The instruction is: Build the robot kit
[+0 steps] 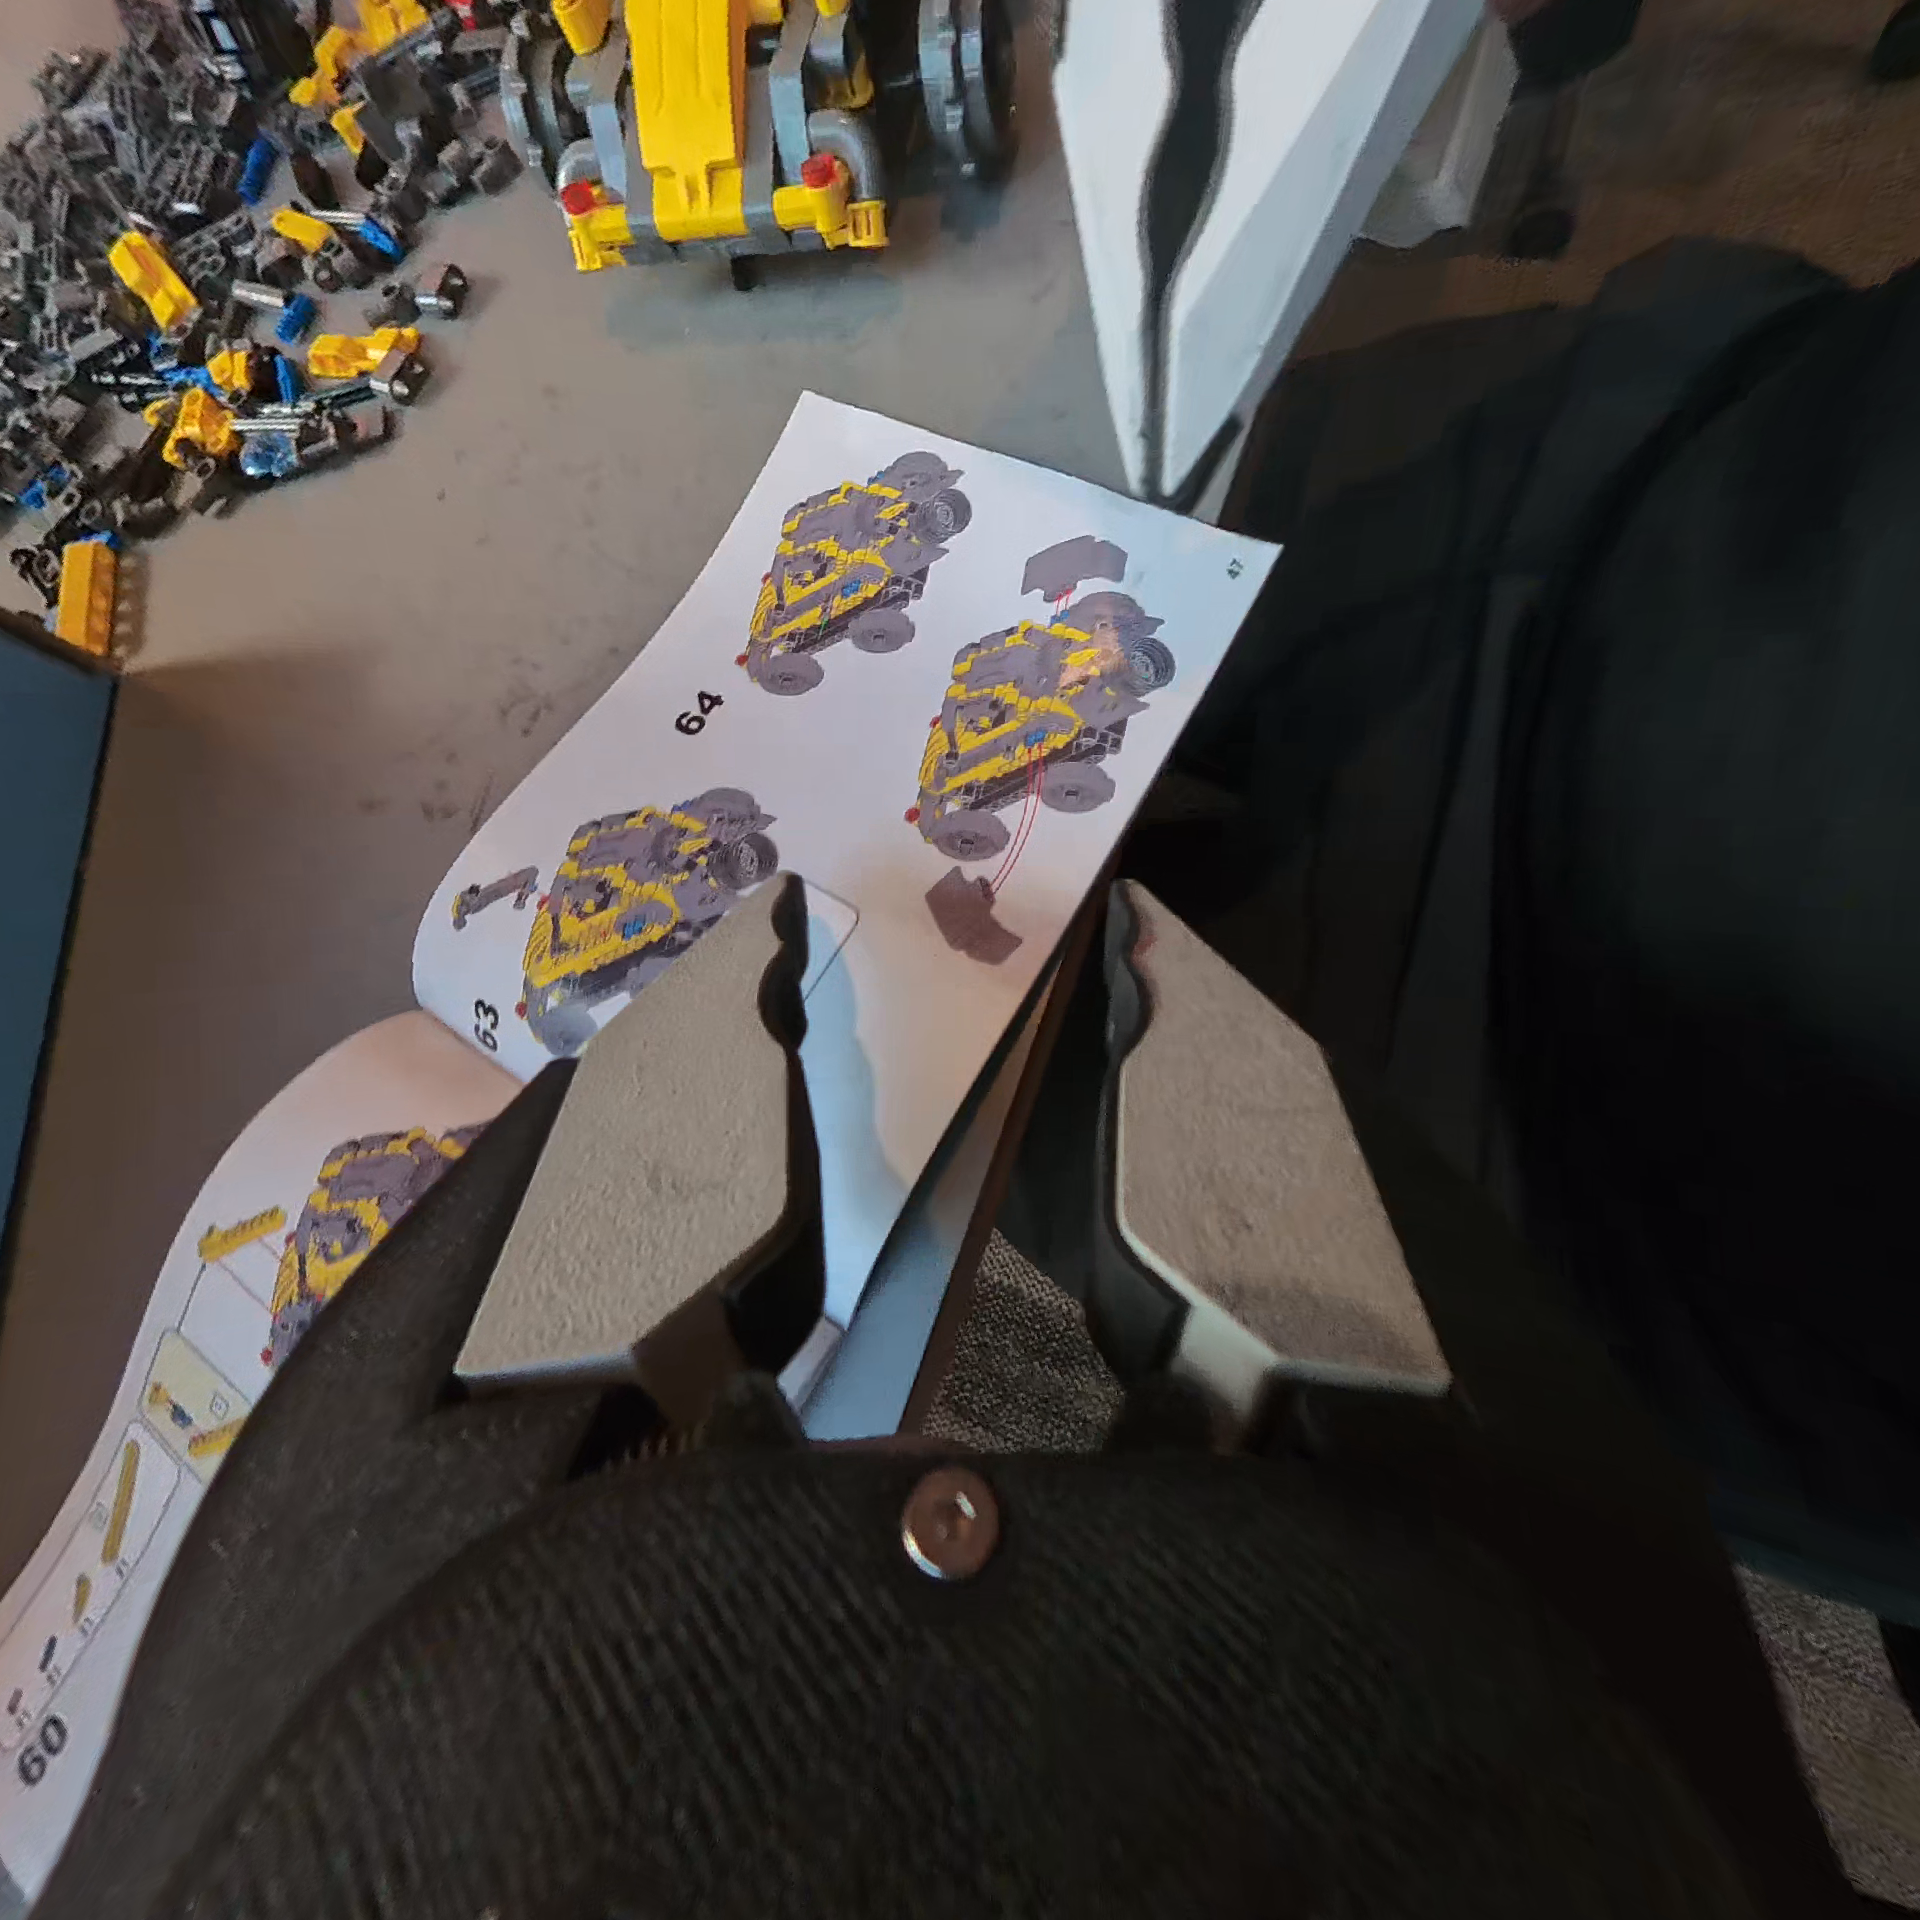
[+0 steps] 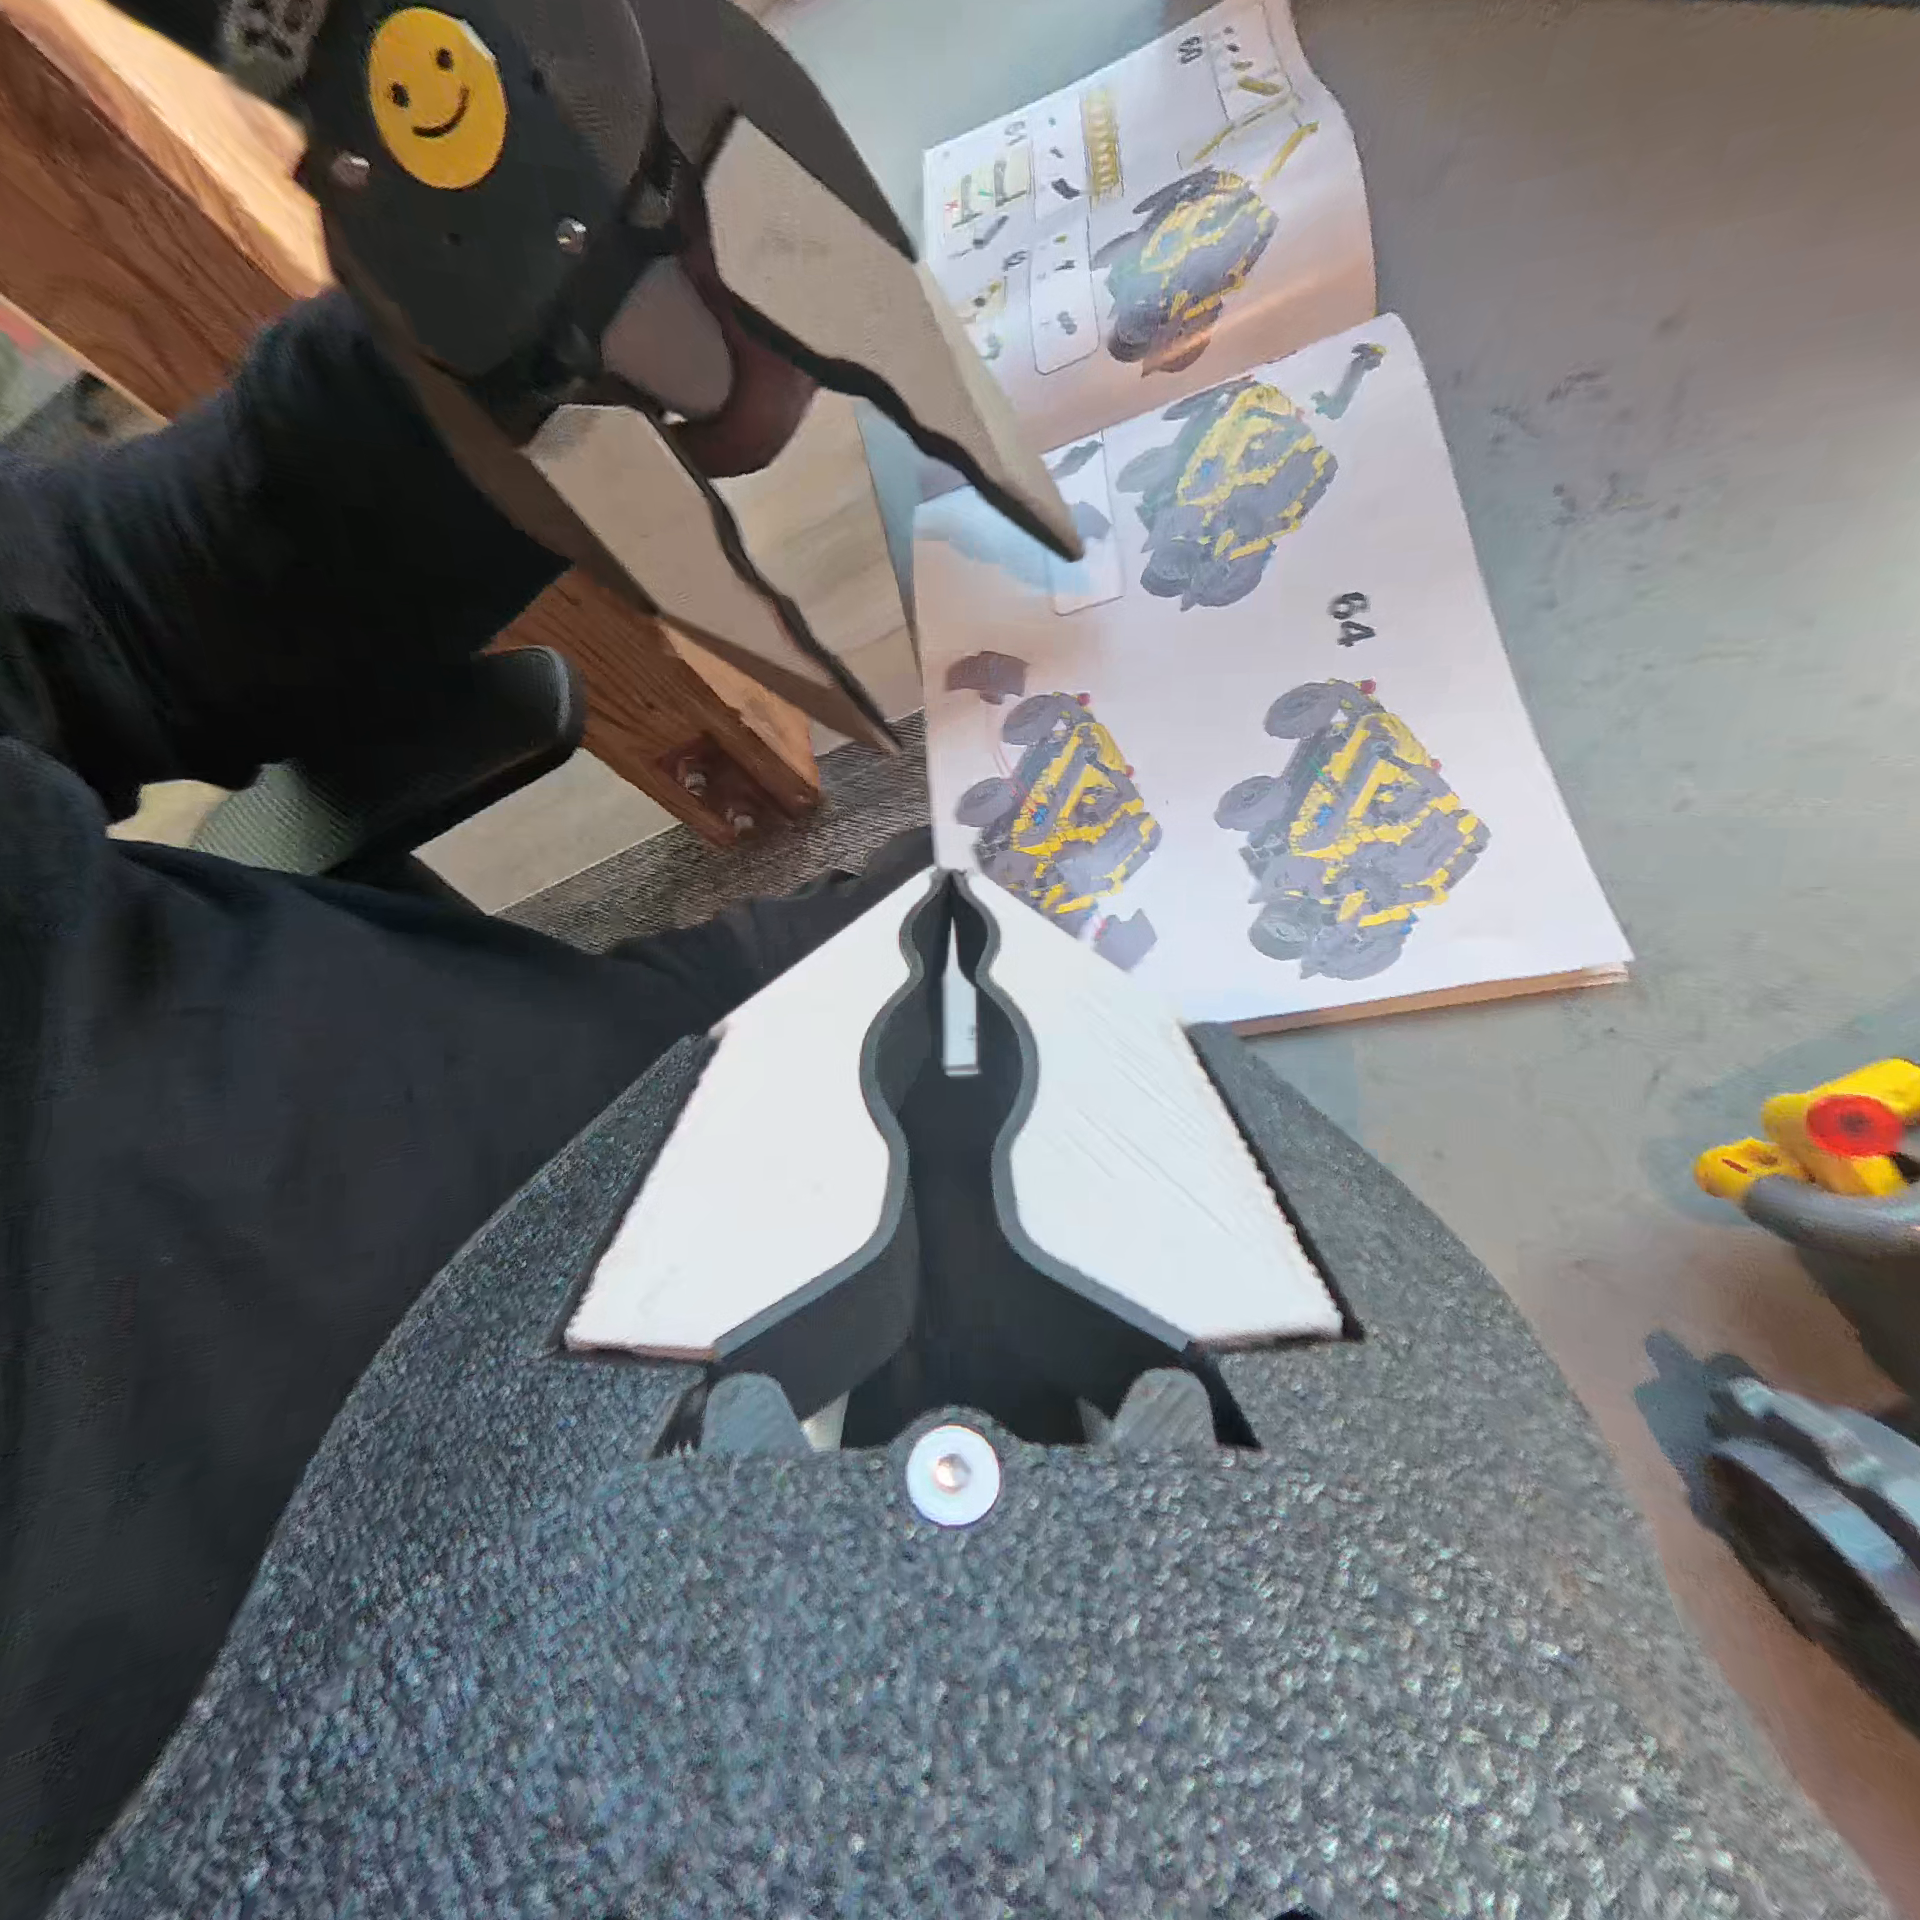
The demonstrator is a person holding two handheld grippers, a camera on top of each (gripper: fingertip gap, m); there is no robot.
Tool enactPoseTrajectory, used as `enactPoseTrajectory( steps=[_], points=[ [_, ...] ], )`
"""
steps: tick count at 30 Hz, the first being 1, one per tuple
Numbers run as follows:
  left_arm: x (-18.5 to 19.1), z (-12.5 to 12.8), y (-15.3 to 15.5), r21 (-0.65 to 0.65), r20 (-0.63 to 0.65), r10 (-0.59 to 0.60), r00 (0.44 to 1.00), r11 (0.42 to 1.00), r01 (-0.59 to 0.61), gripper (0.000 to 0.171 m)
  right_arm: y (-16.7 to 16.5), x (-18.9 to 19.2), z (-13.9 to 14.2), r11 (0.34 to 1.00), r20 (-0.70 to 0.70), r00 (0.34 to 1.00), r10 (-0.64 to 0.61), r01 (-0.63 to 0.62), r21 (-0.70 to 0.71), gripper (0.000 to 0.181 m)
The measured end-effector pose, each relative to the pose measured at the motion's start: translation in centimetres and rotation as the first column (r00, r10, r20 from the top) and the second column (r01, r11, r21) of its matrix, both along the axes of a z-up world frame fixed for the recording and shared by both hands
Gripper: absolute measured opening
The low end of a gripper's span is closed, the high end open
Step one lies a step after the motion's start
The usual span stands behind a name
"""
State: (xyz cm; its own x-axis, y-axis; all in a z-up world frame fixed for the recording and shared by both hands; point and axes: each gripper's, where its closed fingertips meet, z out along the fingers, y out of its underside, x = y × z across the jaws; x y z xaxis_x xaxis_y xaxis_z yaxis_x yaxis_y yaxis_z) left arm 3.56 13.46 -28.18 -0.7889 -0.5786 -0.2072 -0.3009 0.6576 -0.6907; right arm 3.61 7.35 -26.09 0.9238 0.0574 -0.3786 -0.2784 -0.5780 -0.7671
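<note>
An open instruction booklet [image 2: 1351, 727] lies on the grey table top, showing pictures of a yellow and grey vehicle. My right gripper [image 2: 951, 881] is shut on the near corner of its top page; a white strip of paper [image 2: 961, 1008] shows edge-on between the pads. In the left wrist view this page [image 1: 862, 727] arches up off the booklet, with the right gripper [image 1: 1162, 483] pinching its far edge. My left gripper [image 1: 956, 894] is open, one finger [image 1: 675, 1143] over the page and the other beyond its edge. It holds nothing and also shows in the right wrist view [image 2: 985, 646].
A pile of loose grey, yellow and blue bricks [image 1: 156, 312] and a part-built yellow and grey vehicle [image 1: 717, 135] lie beyond the booklet. A wooden leg [image 2: 665, 727] and dark clothing [image 1: 1558, 727] are off the table edge. More model parts [image 2: 1829, 1143] sit at the right. The tips of one gripper are about 7 centimetres away from the tips of the other.
</note>
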Motion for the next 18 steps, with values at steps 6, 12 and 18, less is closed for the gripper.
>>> enactPoseTrajectory(
  steps=[6, 12, 18],
  points=[
    [0.2, -1.4, -0.5, 0.051, -0.026, -0.019, 0.999, 0.998, 0.020, 0.065, -1.7, 0.9, -0.9, 0.997, 0.226, 0.974, -0.015, 0.032, -0.071, 0.027],
    [0.1, -2.1, 0.0, -0.023, -0.087, 0.033, 0.996, 0.999, -0.035, 0.070, -3.1, 2.1, -2.2, 0.989, 0.331, 0.943, -0.035, 0.080, -0.123, 0.027],
    [0.1, -2.2, 0.2, -0.022, -0.057, 0.043, 0.997, 0.999, -0.044, 0.066, -2.4, 2.1, -2.9, 0.988, 0.307, 0.950, -0.060, 0.101, -0.118, 0.038]
  ],
)
